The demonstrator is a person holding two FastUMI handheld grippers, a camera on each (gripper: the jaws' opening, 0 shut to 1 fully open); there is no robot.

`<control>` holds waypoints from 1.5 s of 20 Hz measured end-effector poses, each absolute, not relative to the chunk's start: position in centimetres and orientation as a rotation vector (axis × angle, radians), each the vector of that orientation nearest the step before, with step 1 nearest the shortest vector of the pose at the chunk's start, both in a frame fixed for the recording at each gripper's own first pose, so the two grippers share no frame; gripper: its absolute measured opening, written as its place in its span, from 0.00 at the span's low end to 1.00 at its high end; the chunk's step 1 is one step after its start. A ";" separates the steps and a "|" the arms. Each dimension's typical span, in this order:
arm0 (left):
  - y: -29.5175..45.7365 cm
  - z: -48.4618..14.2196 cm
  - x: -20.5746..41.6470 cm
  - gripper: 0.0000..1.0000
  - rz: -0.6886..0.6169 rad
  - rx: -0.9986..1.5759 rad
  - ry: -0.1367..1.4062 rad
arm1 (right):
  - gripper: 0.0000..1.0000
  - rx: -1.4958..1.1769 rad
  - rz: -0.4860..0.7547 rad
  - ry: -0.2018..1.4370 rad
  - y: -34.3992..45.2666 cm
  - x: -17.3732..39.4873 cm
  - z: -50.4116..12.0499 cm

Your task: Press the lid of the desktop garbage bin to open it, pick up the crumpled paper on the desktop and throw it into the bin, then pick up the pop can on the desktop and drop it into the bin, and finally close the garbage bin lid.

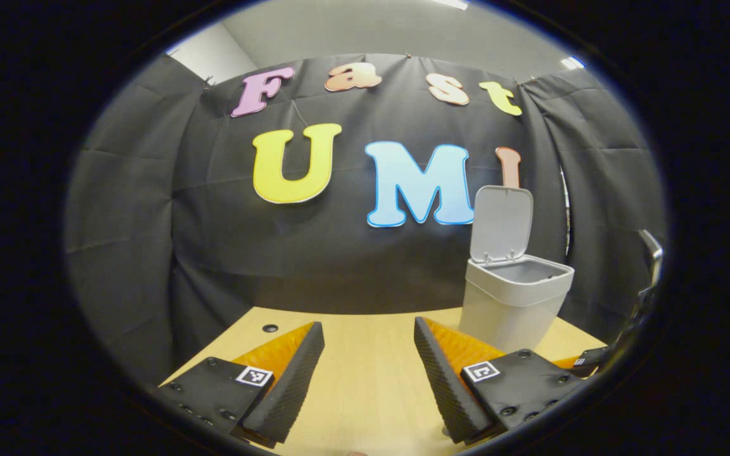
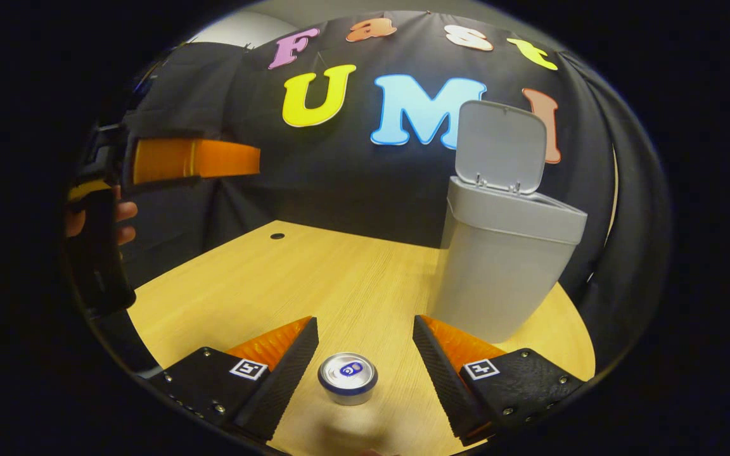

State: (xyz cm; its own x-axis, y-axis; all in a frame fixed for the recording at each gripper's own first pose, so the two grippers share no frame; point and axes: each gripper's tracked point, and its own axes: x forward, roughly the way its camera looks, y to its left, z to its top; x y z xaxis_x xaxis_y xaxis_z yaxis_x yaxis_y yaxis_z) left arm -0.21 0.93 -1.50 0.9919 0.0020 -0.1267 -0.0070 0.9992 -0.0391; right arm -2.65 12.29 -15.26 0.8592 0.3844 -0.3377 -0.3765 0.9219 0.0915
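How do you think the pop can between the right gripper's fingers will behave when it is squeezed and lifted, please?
The pop can stands upright, so it probably won't roll unless knocked over. Its smooth metal wall may slip, though the ribbed fingers of the right gripper should help. Thin metal likely dents under a hard squeeze. Its weight can't be judged.

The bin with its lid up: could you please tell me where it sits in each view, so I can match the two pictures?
Left gripper view: the bin stands right of centre on the table's far side, lid upright.
Right gripper view: the bin is right of centre, larger and closer, just beyond the right tool.
Shared landmark: the small dark hole in the tabletop, left of the bin.
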 end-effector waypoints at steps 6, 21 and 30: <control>1.2 -1.1 -1.1 0.93 0.016 -0.055 0.120 | 0.97 0.047 0.436 0.515 13.7 -2.9 -19.5; 1.3 -2.1 -2.4 0.96 0.028 -0.067 0.141 | 0.88 0.034 0.417 0.671 14.4 -3.4 -23.9; 1.1 -2.2 -2.5 0.97 0.026 -0.073 0.145 | 0.83 0.028 0.407 0.572 13.1 -3.3 -20.2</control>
State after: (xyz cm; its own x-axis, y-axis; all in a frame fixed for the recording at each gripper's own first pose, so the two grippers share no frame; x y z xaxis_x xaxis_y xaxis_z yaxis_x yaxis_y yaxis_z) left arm -2.51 1.12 -2.22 0.9891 0.0207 -0.1456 -0.0312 0.9970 -0.0703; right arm -3.30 13.06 -20.16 0.7634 0.3823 -0.5207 -0.3669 0.9200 0.1375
